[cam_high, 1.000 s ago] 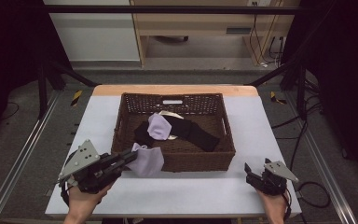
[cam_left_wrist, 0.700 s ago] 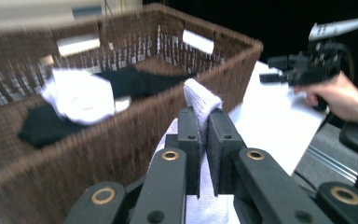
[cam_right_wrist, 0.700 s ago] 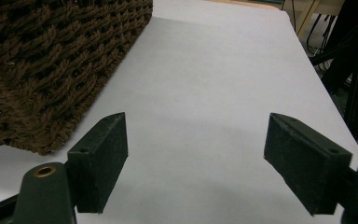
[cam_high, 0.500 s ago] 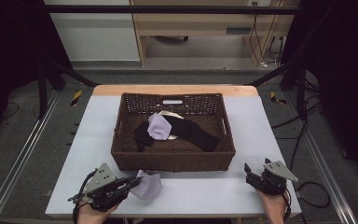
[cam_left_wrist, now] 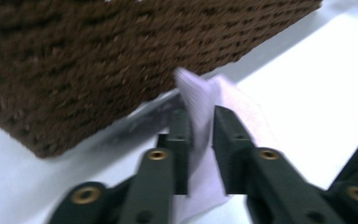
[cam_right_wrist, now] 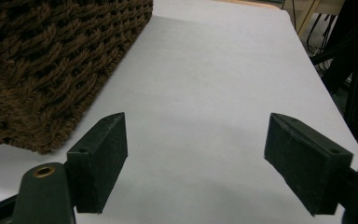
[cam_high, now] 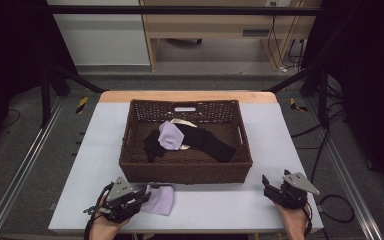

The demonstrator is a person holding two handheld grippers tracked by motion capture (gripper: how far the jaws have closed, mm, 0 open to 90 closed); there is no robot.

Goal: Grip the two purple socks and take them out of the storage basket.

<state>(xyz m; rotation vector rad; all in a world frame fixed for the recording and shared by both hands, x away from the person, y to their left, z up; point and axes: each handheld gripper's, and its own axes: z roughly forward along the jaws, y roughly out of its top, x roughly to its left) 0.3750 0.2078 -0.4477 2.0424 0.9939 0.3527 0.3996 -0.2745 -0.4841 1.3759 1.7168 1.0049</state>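
Lilac cloth point(cam_high: 159, 200) lies at the worktop's point(cam_high: 220, 210) near-left edge, just before the wicker basket point(cam_high: 185, 170), pinched in your left tongs point(cam_left_wrist: 199, 126). Right tongs point(cam_right_wrist: 193, 154) gape wide, idle near-right. Lay it flat before releasing, clear of the basket wall.

The basket point(cam_high: 185, 167) is woven of rough brown wicker. The lilac cloth point(cam_left_wrist: 205, 116) is seen as soft and matt. The table point(cam_right_wrist: 214, 93) is covered with a smooth matt white surface; the jaws are of matt black plastic.
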